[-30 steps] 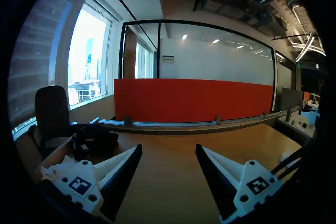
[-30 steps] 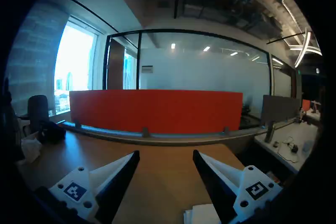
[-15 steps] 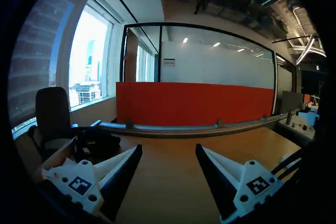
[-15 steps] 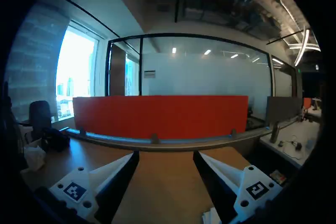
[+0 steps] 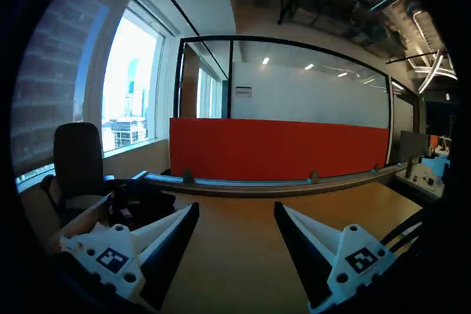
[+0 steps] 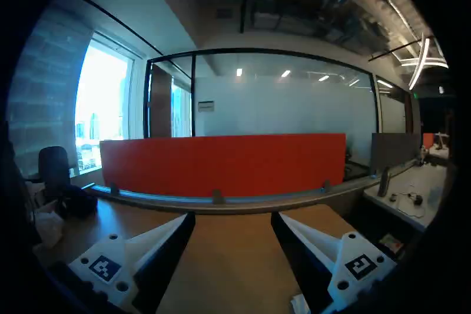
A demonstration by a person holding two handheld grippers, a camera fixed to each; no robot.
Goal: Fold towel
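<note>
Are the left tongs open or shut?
Open. The left tongs hold nothing; bare table shows between their spread fingers.

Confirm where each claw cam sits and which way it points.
Left gripper view: rides on the left claw, low over the wooden desk, facing the red partition; window and black chair to its left; both own fingers show, spread apart.
Right gripper view: rides on the right claw, low over the same desk, facing that partition, a white side desk off right; both own fingers show, spread apart.
Shared: desk, partition, window, chair, glass wall behind.
</note>
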